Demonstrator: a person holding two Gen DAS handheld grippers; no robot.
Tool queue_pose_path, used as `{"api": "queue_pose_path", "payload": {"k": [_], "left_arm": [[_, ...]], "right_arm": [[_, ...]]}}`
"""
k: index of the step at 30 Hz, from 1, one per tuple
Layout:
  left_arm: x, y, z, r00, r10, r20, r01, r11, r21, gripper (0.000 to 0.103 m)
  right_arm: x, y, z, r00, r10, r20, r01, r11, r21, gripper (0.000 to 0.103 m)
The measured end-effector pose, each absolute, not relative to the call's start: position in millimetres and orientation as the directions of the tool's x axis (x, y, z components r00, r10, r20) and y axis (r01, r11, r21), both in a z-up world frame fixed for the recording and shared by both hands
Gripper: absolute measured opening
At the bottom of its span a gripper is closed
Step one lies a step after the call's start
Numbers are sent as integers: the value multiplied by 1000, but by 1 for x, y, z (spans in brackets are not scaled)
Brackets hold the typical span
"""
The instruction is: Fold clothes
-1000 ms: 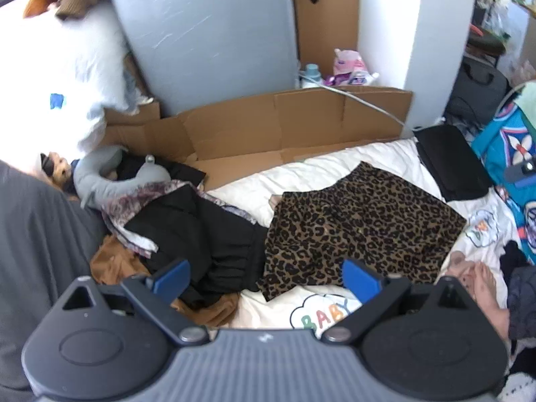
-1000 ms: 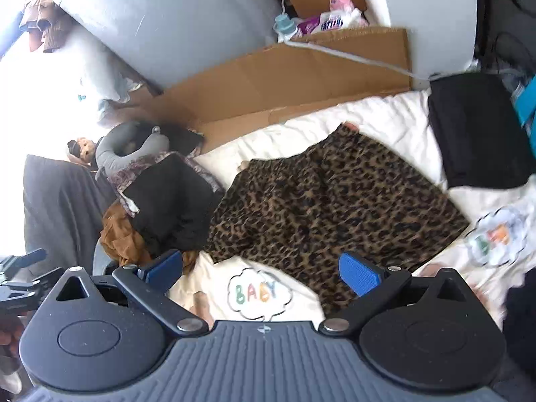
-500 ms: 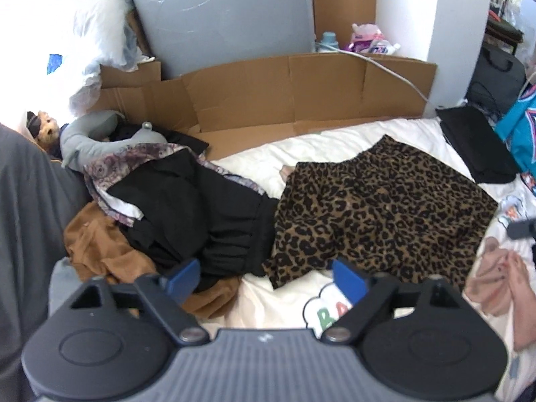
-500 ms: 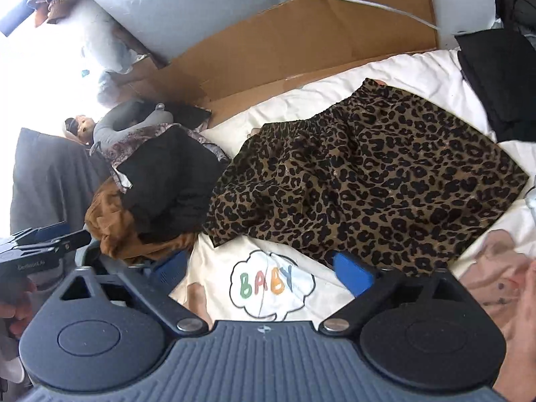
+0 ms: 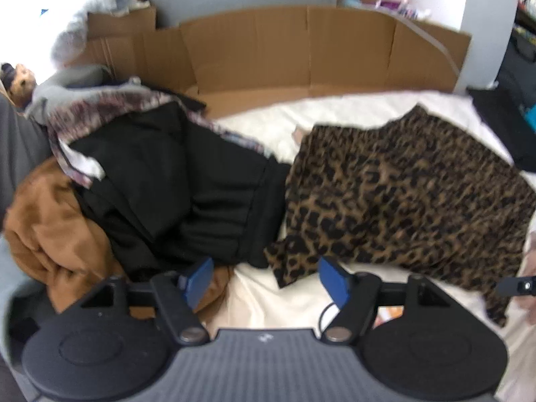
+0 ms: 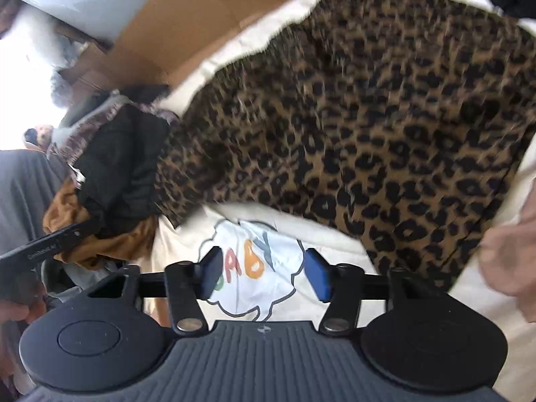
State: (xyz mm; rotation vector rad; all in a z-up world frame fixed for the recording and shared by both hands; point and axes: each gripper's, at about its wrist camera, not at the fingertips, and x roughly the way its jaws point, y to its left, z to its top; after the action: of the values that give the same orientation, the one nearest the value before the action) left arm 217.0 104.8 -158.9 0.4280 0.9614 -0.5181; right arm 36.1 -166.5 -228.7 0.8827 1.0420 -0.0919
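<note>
On the cream bed sheet (image 5: 335,114) I see the leopard-print garment (image 5: 408,194) spread mostly flat, its near-left corner (image 5: 284,268) curling toward the camera in the left wrist view. My left gripper (image 5: 266,281) hangs low over that corner with its blue pads (image 5: 199,279) spread apart, gripping nothing; whether the corner lies between them or just beyond I cannot tell. My right gripper (image 6: 264,273) is likewise spread, its pads (image 6: 318,274) framing the "BABY" cloud print (image 6: 254,268) on the sheet, just short of the garment's near hem (image 6: 335,221); it holds nothing. The right wrist view is motion-blurred. Just left of the leopard garment, touching its edge, is a heap of other clothes: a black garment (image 5: 174,184) on top, a brown one (image 5: 53,234) beneath and to the left, a patterned fabric (image 5: 110,104) behind. Beyond the heap, a grey neck pillow (image 5: 63,83) and a small doll (image 5: 20,80). Flattened cardboard (image 5: 301,50) stands along the far edge of the bed. A folded black item (image 5: 502,124) lies at far right.
</note>
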Motion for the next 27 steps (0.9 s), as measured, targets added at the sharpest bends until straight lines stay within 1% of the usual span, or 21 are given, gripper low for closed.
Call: {"api": "queue_pose_path", "payload": {"k": [1, 4, 9, 11, 12, 14, 17, 18, 21, 26, 27], "left_arm": [[219, 105, -169, 461, -223, -859, 592, 798, 110, 72], [224, 104, -199, 442, -231, -867, 608, 788, 100, 72], [231, 96, -235, 416, -265, -870, 687, 719, 109, 72], [235, 93, -244, 425, -281, -860, 706, 698, 121, 71], [236, 92, -248, 427, -290, -857, 712, 692, 120, 71], [239, 89, -256, 429, -308, -849, 724, 679, 119, 70], [243, 86, -267, 434, -333, -837, 740, 662, 120, 59], [243, 86, -269, 438, -337, -834, 742, 659, 124, 53], [244, 87, -274, 417, -377, -827, 758, 647, 87, 52], [241, 86, -285, 409, -373, -833, 761, 643, 86, 52], [239, 87, -285, 419, -378, -826, 763, 640, 95, 50]], "right_arm": [[40, -165, -236, 538, 333, -774, 454, 659, 600, 50], [50, -160, -257, 542, 331, -772, 462, 650, 603, 50], [68, -146, -285, 544, 336, -769, 457, 650, 607, 50], [72, -143, -295, 552, 335, -764, 463, 639, 614, 44], [74, -141, -300, 558, 335, -759, 466, 631, 621, 39], [79, -138, -309, 563, 332, -757, 473, 621, 625, 38], [85, -134, -320, 562, 313, -766, 491, 619, 613, 38], [84, -134, -323, 568, 300, -766, 501, 612, 611, 39], [82, -135, -328, 585, 266, -766, 536, 582, 611, 37], [87, -128, -319, 597, 182, -781, 542, 627, 560, 38], [89, -127, -317, 598, 165, -784, 542, 637, 548, 38]]}}
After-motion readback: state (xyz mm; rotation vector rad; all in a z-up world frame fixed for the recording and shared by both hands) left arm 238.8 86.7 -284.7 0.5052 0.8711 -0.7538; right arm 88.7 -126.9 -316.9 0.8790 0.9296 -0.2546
